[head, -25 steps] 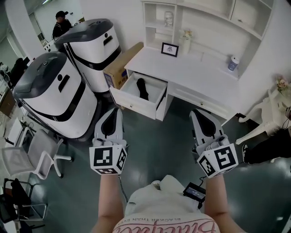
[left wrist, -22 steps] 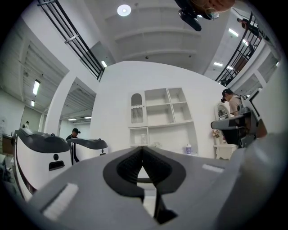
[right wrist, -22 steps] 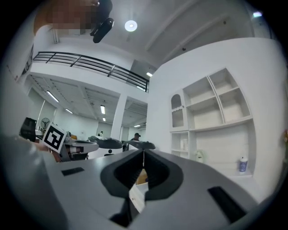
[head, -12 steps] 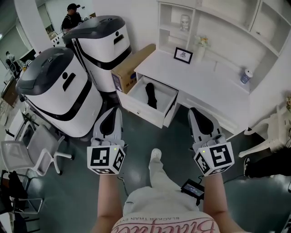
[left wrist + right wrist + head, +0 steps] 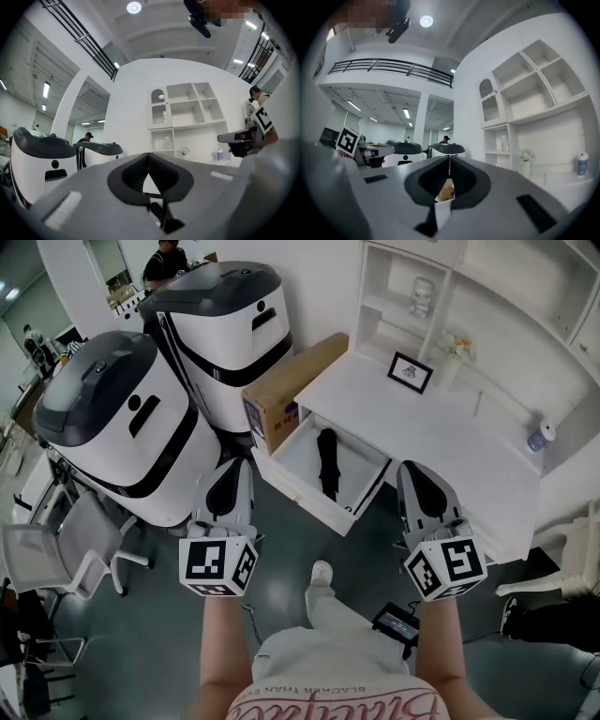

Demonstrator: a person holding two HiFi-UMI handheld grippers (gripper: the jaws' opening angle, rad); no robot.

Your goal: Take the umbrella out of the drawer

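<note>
Left tongs [image 5: 230, 468], right tongs [image 5: 417, 472] held level over floor, each pair pressed together, nothing between jaws. Ahead: drawer [image 5: 300, 491] standing open from white desk [image 5: 450, 442]. Black folded umbrella [image 5: 327, 463] lies inside drawer, apart from both tongs. Cardboard box [image 5: 292, 388] beside drawer, against desk. Shelves [image 5: 412, 296] behind desk.

L gripper [image 5: 234, 468]: jaws together, nothing btwn, pointing level fwd
R gripper [image 5: 413, 470]: jaws together, nothing btwn, level fwd, roughly parallel w/ L
L cube [image 5: 217, 565]: rear of gripper, just ahead of wrist
R cube [image 5: 446, 568]: same, tilted slightly outward
L forearm [image 5: 225, 652]: bare, extended fwd
R forearm [image 5: 441, 652]: bare, extended fwd, well apart from L
Foot [image 5: 321, 572]: fwd, btwn arms
</note>
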